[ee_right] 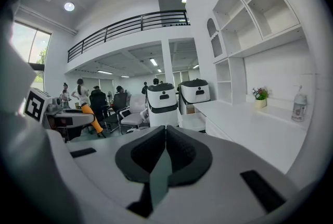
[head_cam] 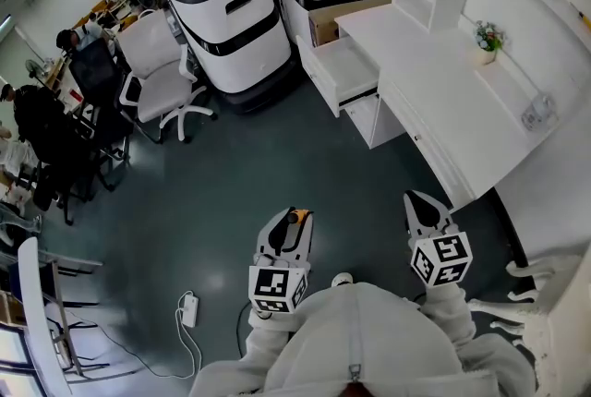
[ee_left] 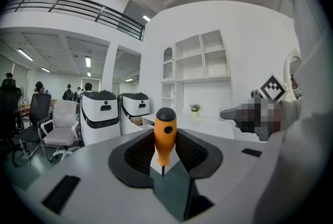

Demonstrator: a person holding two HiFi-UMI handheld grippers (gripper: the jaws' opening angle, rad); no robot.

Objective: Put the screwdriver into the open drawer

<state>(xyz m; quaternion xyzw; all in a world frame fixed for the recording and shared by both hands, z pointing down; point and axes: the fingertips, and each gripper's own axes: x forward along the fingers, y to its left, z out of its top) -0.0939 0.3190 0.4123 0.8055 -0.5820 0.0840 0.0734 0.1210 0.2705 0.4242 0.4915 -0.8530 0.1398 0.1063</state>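
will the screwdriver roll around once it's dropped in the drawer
Probably: the screwdriver has a round-looking orange handle, so it may roll in the open drawer. It seems stiff and light, standing upright in the left gripper without sagging.

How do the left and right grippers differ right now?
The left gripper is shut on the screwdriver, whose orange handle stands upright between its jaws. The right gripper has its jaws together with nothing between them. The right gripper is nearer the desk than the left gripper. Both are above the floor, short of the open drawer.
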